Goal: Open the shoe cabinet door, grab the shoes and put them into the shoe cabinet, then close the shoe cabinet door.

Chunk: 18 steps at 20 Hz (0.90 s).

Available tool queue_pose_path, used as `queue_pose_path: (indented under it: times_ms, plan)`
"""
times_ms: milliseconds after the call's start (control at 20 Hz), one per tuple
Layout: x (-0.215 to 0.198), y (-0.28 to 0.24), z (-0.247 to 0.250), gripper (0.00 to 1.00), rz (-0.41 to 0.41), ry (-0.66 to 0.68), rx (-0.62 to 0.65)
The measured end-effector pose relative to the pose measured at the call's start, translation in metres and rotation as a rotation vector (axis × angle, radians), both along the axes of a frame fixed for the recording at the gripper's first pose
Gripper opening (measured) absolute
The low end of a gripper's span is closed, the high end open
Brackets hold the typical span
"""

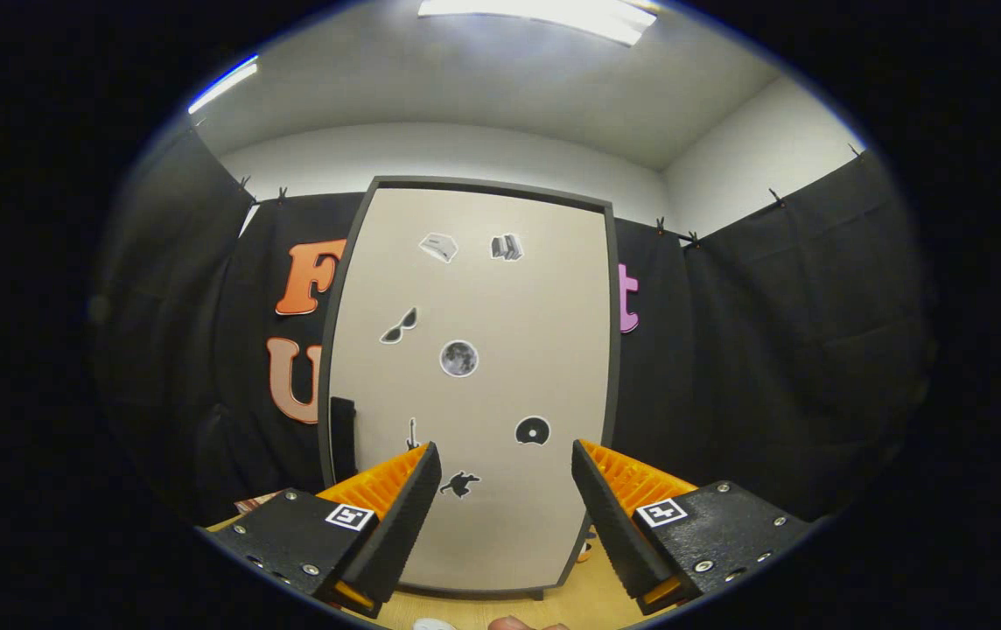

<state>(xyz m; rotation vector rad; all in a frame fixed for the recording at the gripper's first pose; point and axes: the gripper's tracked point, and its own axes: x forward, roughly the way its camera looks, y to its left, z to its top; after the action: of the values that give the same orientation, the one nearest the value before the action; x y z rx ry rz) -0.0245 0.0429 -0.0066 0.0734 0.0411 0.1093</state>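
Observation:
The shoe cabinet (500, 332) stands straight ahead, tall, with a beige door in a dark frame and several small stickers on it. The door is shut. A black handle (342, 437) sits on the door's left edge, low down, just above my left finger. My gripper (507, 477) is open, its orange and black fingers (404, 507) spread wide with nothing between them, pointing at the lower part of the door. A sliver of something white (433, 624) lies on the floor below the fingers; I cannot tell whether it is a shoe.
Black cloth walls (772, 350) close the booth on both sides and behind the cabinet. A light wooden floor (588, 599) runs under the cabinet. A small orange and white object (585, 549) lies at the cabinet's lower right corner.

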Motion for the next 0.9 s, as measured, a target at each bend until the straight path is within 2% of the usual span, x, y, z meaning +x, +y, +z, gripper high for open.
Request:
queue_pose_path:
  times_ms: [200,450,900]
  plan:
    - [0.003,0.043,-0.008,0.93,0.072,0.026,0.030]
    - [0.020,0.102,-0.027,0.93,0.176,0.121,0.093]
    - [0.065,0.182,-0.054,0.89,0.267,0.221,0.148]
